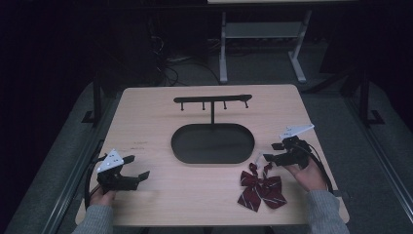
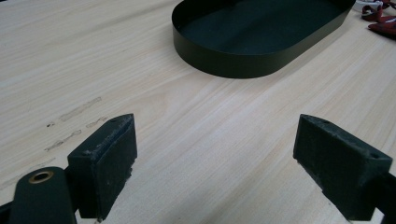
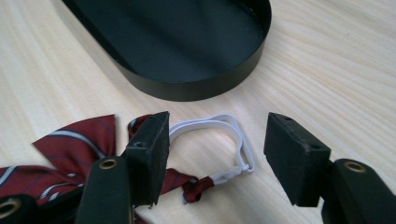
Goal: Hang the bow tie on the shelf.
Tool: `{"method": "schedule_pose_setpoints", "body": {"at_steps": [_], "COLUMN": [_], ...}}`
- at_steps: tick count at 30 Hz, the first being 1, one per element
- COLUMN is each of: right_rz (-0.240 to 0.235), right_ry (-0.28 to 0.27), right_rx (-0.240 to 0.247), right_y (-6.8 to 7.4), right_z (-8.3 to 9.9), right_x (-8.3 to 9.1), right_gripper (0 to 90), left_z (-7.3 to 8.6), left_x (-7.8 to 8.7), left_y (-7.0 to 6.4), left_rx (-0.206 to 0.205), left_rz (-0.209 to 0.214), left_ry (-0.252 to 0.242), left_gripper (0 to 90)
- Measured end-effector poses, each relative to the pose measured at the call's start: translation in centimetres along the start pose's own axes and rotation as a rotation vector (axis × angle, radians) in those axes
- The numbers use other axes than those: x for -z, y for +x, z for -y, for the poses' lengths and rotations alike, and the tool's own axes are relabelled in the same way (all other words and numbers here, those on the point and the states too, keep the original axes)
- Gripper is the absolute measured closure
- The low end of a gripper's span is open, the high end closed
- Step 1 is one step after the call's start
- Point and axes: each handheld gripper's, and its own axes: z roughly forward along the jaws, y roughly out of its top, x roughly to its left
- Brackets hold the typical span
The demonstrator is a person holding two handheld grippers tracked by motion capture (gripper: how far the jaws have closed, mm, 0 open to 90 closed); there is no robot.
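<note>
Your bow tie (image 1: 260, 187) lies flat on the wooden table (image 1: 160, 117), near its front right part, just in front of the right end of the black oval tray (image 1: 213, 143) and clear of it. It is dark red with thin pale stripes, its wings spread to both sides and its tails fanned toward you. Its white elastic strap (image 3: 219, 135) curls in a loop off the knot toward the tray, resting on the wood.
</note>
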Motion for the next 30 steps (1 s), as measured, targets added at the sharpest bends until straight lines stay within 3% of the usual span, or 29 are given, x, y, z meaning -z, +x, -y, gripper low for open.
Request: {"method": "schedule_pose_setpoints", "body": {"at_steps": [7,11,21,30], "right_rz": [-0.005,0.024,0.048,0.07], "right_ry": [0.013,0.039,0.049,0.074], "right_rx": [-0.038,-0.024,-0.054,-0.041], "right_y": [-0.6,-0.7,-1.3,-1.5], "right_z": [0.3,0.5,0.8,1.4], "right_x": [-1.7,-2.6,-3.0,-3.6], "right_gripper": [41.6,46.5,58.8,70.8], "left_z": [0.0,0.0,-0.1,-0.1], "left_x": [-0.1,-0.2,-0.2,-0.3], "left_y": [-0.1,-0.1,-0.1,-0.1], "left_rx": [-0.005,-0.004,-0.016,-0.018], "left_rz": [0.002,0.002,0.004,0.005], "left_ry": [-0.004,-0.005,0.006,0.005], "left_gripper": [13.0,13.0,13.0,13.0]}}
